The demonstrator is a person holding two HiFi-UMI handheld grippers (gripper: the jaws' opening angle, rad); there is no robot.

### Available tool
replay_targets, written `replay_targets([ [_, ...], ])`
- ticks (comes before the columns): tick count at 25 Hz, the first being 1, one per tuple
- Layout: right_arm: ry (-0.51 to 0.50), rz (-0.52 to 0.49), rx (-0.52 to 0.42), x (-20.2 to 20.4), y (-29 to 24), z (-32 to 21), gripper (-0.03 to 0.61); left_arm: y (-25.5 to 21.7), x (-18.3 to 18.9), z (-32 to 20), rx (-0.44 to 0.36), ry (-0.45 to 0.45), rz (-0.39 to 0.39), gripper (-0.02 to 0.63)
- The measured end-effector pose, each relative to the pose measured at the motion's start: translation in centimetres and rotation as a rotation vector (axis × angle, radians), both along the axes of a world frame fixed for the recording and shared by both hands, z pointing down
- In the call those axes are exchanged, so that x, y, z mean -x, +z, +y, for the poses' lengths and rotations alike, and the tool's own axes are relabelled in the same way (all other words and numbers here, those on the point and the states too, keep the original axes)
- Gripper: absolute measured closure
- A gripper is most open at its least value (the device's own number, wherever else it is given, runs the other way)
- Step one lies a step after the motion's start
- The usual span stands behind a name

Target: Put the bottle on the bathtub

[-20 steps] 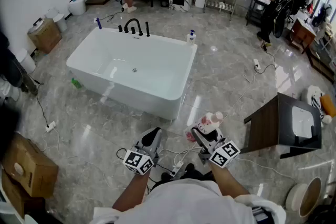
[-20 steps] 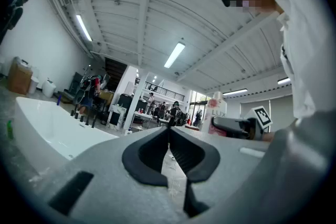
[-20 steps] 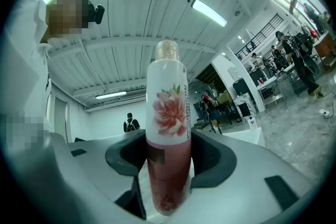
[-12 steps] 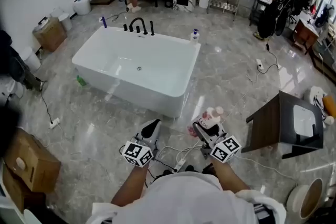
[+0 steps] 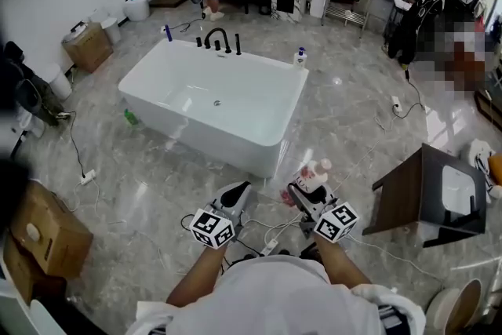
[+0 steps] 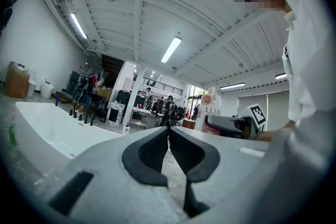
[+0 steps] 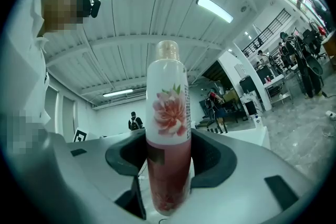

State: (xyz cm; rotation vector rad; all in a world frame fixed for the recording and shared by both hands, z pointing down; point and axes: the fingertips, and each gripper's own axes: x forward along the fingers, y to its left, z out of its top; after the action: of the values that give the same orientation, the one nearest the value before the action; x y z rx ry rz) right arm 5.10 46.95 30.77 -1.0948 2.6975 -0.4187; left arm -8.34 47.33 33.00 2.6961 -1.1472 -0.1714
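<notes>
A pink and white bottle (image 7: pixel 168 128) with a flower label stands upright between the jaws of my right gripper (image 7: pixel 167 157), which is shut on it. In the head view the bottle (image 5: pixel 314 178) sits at the tip of the right gripper (image 5: pixel 302 192), low in the middle. The white bathtub (image 5: pixel 271 143) stands ahead on the floor, its near corner a short way beyond the bottle. My left gripper (image 5: pixel 238 194) is beside the right one, shut and empty, its pads (image 6: pixel 157 149) meeting. The tub (image 6: pixel 37 131) shows at left in the left gripper view.
Black taps (image 5: pixel 218 39) and a small bottle (image 5: pixel 300 57) sit on the tub's far rim. A dark side table (image 5: pixel 427 196) stands to the right, cardboard boxes (image 5: pixel 35 231) at left. Cables and a power strip (image 5: pixel 268 247) lie by my feet. People and furniture fill the back.
The view has shifted so the tub sits slightly nearer and more to the right. Both grippers keep their hold and spacing; the left one edged a little right.
</notes>
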Motion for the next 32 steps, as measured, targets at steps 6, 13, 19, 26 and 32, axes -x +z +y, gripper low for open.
replay_targets([
  [6, 0.002, -0.009, -0.018, -1.6, -0.5, 0.0, 0.347, 0.5, -0.5, 0.3, 0.011, -0.009, -0.007, 0.589],
  [13, 0.009, -0.017, -0.018, -3.8, -0.1, 0.0, 0.347, 0.5, -0.8, 0.1, 0.019, -0.045, -0.016, 0.589],
  [19, 0.003, -0.023, -0.027, -5.8, 0.1, -0.3, 0.347, 0.5, -2.9, -0.2, 0.018, -0.046, -0.033, 0.589],
  [26, 0.018, -0.036, -0.025, -9.4, 1.3, 0.2, 0.347, 1.5, -4.8, 0.0, 0.037, -0.069, -0.039, 0.589],
  [32, 0.027, -0.053, -0.032, -11.4, 1.2, -0.7, 0.347, 0.3, -5.5, -0.9, 0.014, -0.075, -0.071, 0.589],
])
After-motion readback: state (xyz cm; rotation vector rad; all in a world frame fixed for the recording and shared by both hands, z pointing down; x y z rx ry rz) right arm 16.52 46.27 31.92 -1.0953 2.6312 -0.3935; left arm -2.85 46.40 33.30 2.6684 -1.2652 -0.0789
